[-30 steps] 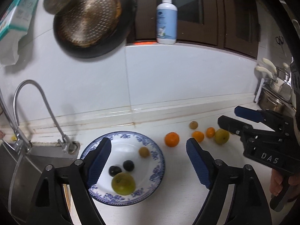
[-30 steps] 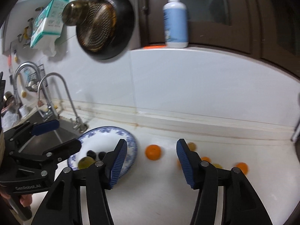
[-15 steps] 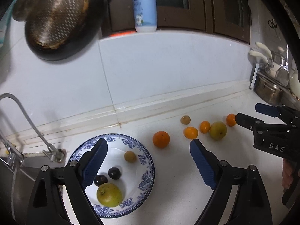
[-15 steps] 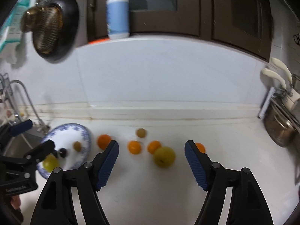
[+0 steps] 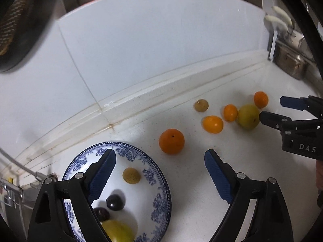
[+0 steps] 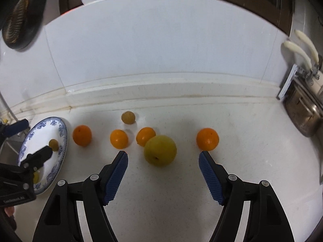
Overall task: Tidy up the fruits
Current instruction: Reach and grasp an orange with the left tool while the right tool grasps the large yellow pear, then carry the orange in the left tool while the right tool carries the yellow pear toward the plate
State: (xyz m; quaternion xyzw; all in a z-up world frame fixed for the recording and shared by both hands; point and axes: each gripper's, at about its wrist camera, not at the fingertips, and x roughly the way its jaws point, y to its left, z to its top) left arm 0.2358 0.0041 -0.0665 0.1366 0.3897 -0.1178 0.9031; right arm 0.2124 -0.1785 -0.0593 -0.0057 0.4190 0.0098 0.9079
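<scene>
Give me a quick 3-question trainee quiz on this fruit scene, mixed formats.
1. True or false: the right gripper is shut on the yellow-green fruit.
2. How many fruits lie on the blue-and-white plate: A) two B) four C) six?
3. Fill in: the large orange nearest the plate rests on the ____.

Key:
1. False; its jaws are open, and the fruit sits on the counter ahead of them.
2. B
3. counter

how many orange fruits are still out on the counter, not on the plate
4. One sits nearest the plate on the left, two in the middle beside the big yellow-green fruit, and one far right. None looks hidden.
</scene>
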